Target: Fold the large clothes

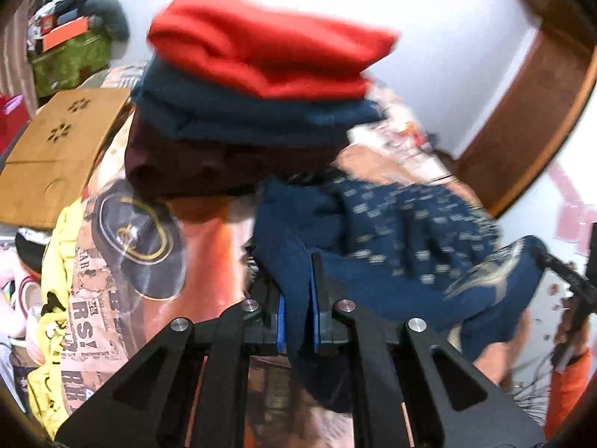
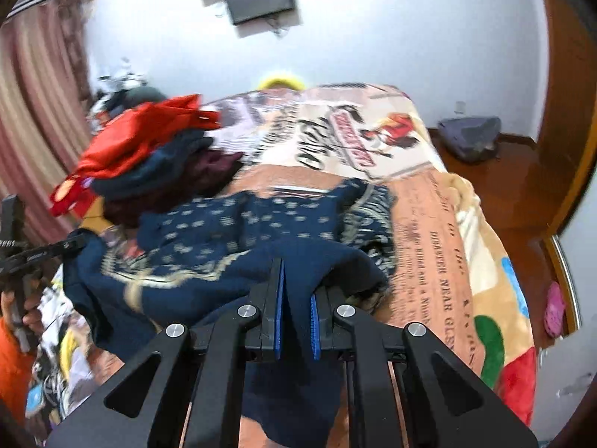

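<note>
A navy blue garment with small pale printed marks and gold trim hangs between both grippers above the bed; it also shows in the right wrist view. My left gripper is shut on one edge of it. My right gripper is shut on another edge. The right gripper appears at the right edge of the left wrist view, and the left one at the left edge of the right wrist view. Part of the cloth still rests bunched on the printed blanket.
A stack of folded clothes, red on teal on maroon, sits on the bed just behind the garment. A cardboard box lies left of the bed. A wooden door and a bag are at the right.
</note>
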